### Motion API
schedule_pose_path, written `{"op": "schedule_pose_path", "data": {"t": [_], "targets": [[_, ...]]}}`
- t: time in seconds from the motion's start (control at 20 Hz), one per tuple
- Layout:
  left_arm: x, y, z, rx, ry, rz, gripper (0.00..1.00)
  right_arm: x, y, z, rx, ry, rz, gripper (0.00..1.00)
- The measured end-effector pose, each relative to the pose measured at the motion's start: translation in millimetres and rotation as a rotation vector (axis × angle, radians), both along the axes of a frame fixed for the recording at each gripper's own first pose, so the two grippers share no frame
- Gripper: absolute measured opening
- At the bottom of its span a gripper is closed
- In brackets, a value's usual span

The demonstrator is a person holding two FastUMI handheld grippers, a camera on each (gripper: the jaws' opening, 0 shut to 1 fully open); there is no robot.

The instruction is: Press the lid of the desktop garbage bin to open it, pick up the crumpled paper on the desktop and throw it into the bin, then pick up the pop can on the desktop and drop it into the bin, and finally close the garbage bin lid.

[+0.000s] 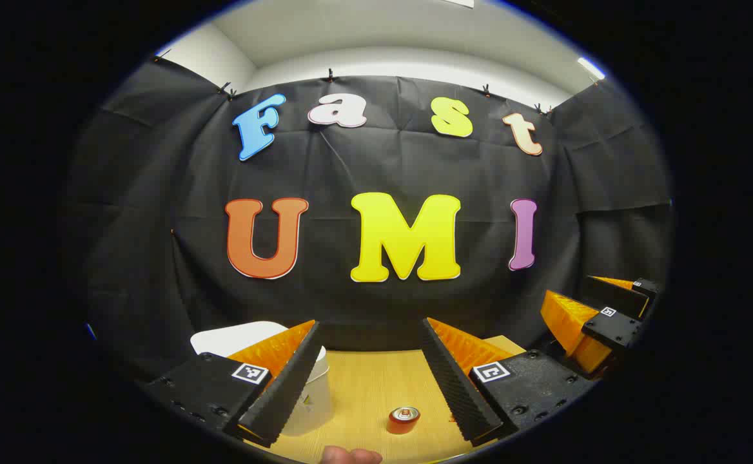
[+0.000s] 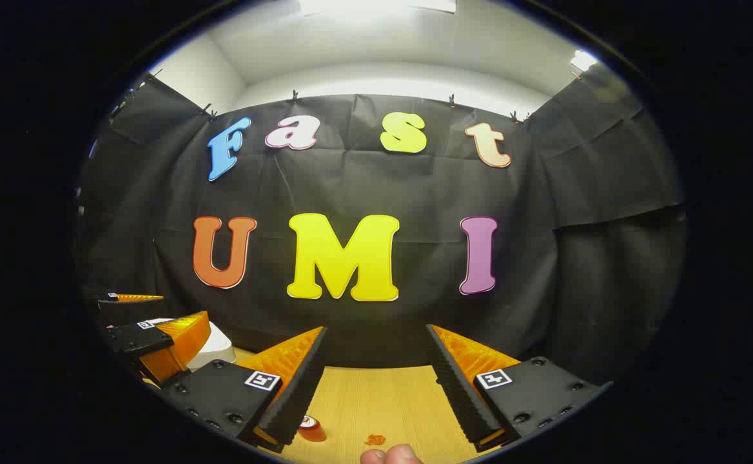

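Between the left tool's parted fingers, the pop can stands below on the desktop.

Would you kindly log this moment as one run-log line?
left gripper: open, above desk | right gripper: open | pop can: upright on desk | garbage bin: lid shut, at left
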State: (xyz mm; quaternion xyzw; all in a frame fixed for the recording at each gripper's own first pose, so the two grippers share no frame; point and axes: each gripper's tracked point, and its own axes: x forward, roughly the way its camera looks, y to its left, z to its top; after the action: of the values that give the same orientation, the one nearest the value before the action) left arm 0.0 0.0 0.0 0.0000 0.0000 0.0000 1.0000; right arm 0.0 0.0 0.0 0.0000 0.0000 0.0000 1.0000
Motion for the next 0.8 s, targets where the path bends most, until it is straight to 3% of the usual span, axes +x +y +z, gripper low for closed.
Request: {"op": "schedule_pose_path", "data": {"t": [0.5, 0.8], "targets": [[5, -18, 7, 0.017, -0.01, -0.018, 0.99, 5, -10, 7, -0.005, -0.001, 0.001, 0.92], [9, -15, 7, 0.011, -0.007, 0.013, 0.99, 9, -20, 7, -0.005, 0.004, -0.003, 0.94]]}}
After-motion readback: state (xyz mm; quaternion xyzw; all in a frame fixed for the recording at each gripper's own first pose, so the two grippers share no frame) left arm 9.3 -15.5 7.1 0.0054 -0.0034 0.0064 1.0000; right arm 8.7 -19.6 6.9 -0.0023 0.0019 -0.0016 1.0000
